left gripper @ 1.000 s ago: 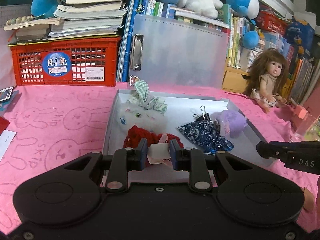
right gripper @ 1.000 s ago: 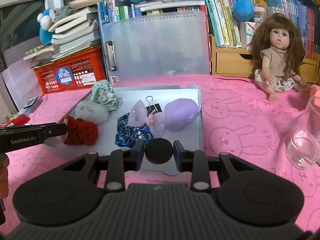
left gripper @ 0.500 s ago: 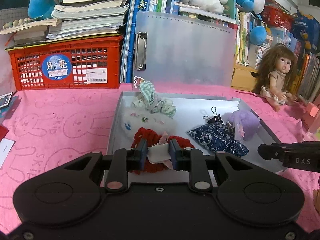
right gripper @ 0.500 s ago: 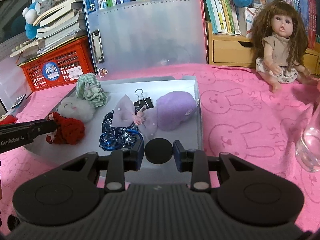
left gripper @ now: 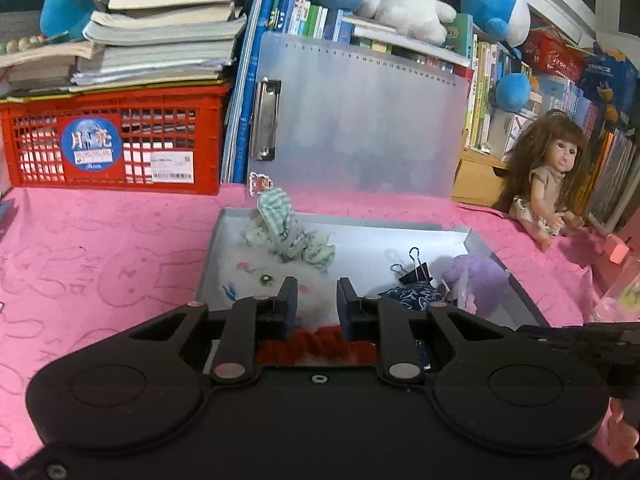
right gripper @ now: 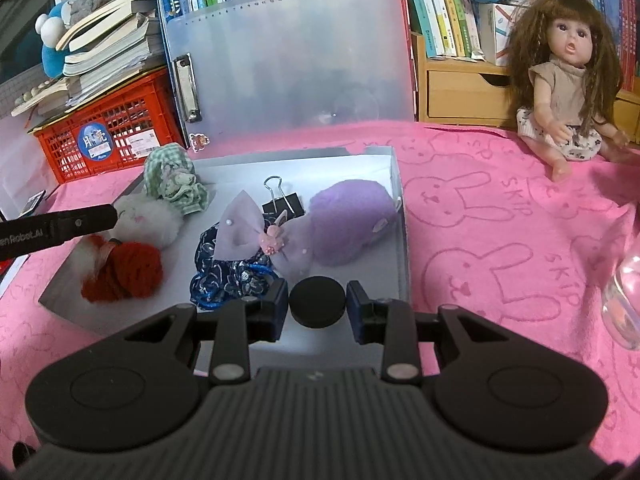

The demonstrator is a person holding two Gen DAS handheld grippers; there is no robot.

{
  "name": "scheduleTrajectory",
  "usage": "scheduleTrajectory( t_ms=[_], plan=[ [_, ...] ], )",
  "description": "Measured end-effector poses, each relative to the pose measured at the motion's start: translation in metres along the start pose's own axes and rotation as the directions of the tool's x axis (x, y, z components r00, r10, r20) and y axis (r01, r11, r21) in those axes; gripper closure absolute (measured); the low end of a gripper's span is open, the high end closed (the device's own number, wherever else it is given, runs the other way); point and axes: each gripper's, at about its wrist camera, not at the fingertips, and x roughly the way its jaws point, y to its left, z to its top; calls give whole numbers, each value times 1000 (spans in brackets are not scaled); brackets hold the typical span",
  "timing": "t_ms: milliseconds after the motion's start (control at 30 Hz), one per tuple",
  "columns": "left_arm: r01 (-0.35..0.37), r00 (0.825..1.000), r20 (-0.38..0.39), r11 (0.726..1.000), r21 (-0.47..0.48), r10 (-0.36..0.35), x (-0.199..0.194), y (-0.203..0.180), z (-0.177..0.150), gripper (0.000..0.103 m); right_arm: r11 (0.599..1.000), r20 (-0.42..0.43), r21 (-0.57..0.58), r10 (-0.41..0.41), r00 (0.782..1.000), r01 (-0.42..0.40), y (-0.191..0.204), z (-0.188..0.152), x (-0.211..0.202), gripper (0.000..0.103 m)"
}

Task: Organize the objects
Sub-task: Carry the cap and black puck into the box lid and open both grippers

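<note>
A grey tray (right gripper: pixel 384 152) on the pink cloth holds a green checked scrunchie (right gripper: pixel 176 182), a white fluffy toy (right gripper: pixel 148 216), a red knitted piece (right gripper: pixel 124 272), a blue patterned scrunchie (right gripper: pixel 228 276), a black binder clip (right gripper: pixel 282 202), a purple bow clip (right gripper: pixel 248 236) and a purple fluffy toy (right gripper: pixel 352 220). My left gripper (left gripper: pixel 314 300) is open and empty above the red piece (left gripper: pixel 320 340) that lies in the tray. My right gripper (right gripper: pixel 318 304) is shut on a black round disc (right gripper: pixel 318 306) over the tray's near edge.
A clear clipboard case (right gripper: pixel 288 60) stands behind the tray. A red crate (left gripper: pixel 112 140) with stacked books is at the back left. A doll (right gripper: pixel 568 80) sits at the right by bookshelves. A clear glass (right gripper: pixel 624 300) stands at the far right.
My left gripper has opened and let go of the red piece's tag; it has moved forward over the tray. My right gripper has moved closer to the tray, still holding the disc.
</note>
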Motion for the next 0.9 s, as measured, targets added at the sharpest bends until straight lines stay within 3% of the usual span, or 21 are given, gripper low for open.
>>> scheduleTrajectory(
  t_ms=[367,567,600,700,900],
  plan=[
    [-1,998,-63,1000,-26,0,35,8,9,84,1000,-19,-3,5,1000,-5,-3,0,7,66],
    [-5,998,-64,1000,19,6,34,2,8,82,1000,-28,0,20,999,-20,-2,-2,10,63],
    [-5,998,-65,1000,22,6,32,1,8,81,1000,-26,-1,22,999,-22,-1,-2,9,63],
    [5,998,-68,1000,30,-3,27,-1,8,69,1000,-16,1,28,999,-28,-1,-2,7,46],
    [0,999,-50,999,54,3,10,-3,7,60,999,-4,-1,51,999,-51,0,-3,-6,42]
  ],
)
